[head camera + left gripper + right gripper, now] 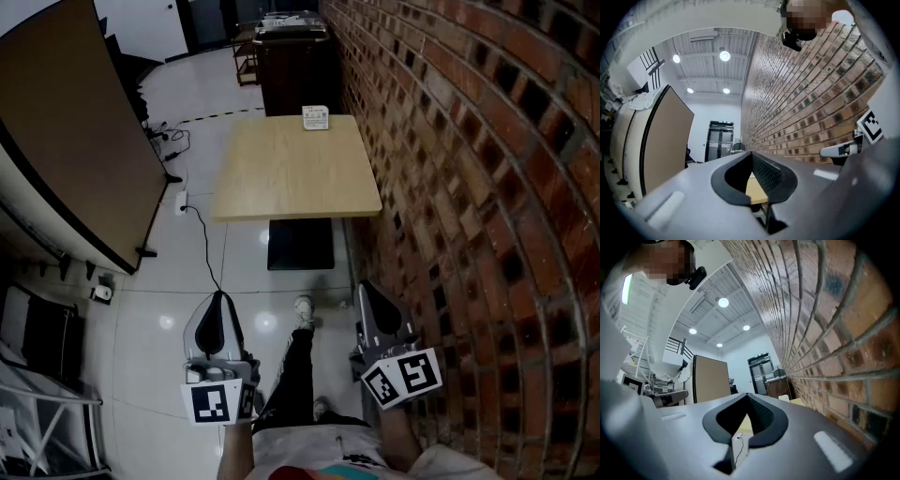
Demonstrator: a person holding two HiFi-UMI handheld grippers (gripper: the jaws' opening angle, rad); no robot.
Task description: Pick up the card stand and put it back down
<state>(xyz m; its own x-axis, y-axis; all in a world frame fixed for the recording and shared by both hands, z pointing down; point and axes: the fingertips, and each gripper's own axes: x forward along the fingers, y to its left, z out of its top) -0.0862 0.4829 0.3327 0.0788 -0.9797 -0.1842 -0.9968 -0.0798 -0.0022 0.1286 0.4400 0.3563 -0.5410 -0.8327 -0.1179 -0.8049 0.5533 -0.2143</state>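
Observation:
The card stand (316, 117) is a small white upright card at the far edge of the light wooden table (295, 169), close to the brick wall. Both grippers are held low near my body, well short of the table. My left gripper (219, 298) points forward over the floor, jaws together with nothing between them. My right gripper (367, 287) hangs beside the wall, also shut and empty. In the left gripper view the fingertips (751, 153) meet, with a strip of table (754, 190) showing beneath. In the right gripper view the tips (746, 394) also meet.
A brick wall (469, 187) runs along the right. A dark cabinet (295, 66) stands behind the table. A large brown panel (75, 122) leans at the left. A cable (206, 244) trails over the glossy floor. My leg and shoe (302, 309) are between the grippers.

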